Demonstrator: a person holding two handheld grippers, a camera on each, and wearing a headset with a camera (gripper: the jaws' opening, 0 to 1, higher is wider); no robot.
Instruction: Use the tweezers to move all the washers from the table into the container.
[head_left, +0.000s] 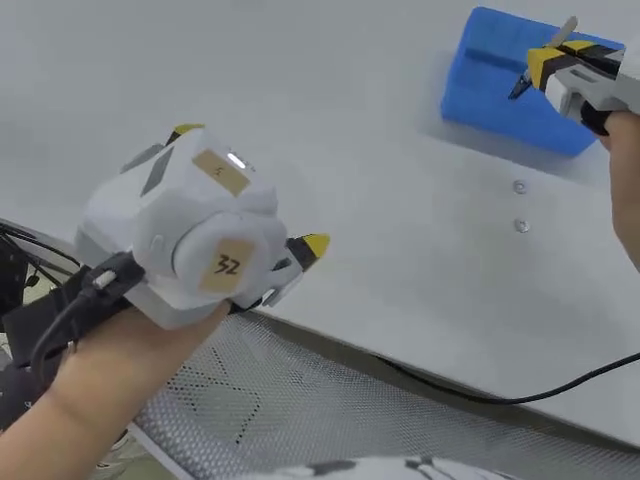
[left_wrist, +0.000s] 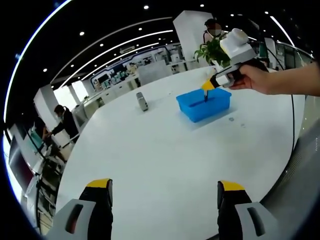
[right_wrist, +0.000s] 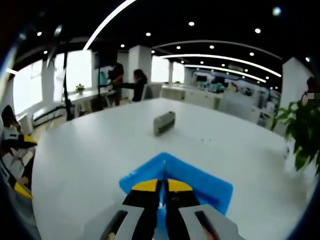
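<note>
The blue container (head_left: 530, 95) stands at the table's far right. My right gripper (head_left: 552, 60) hovers over it, shut on the tweezers (head_left: 520, 88), whose tips point down into the container; I cannot tell if they hold a washer. In the right gripper view the jaws (right_wrist: 162, 186) pinch the tweezers (right_wrist: 163, 172) above the container (right_wrist: 205, 186). Two washers (head_left: 519, 186) (head_left: 521, 226) lie on the table just in front of the container. My left gripper (head_left: 248, 187) is open and empty over the near table edge, far from them. Its view (left_wrist: 165, 187) shows the container (left_wrist: 204, 105) and the right gripper (left_wrist: 220, 80).
A small grey box (right_wrist: 164, 122) lies on the white table (head_left: 350, 150) beyond the container. A black cable (head_left: 520, 395) runs along the near edge, above a mesh surface (head_left: 300, 400). People stand at the far benches. A plant (left_wrist: 212, 50) stands behind the table.
</note>
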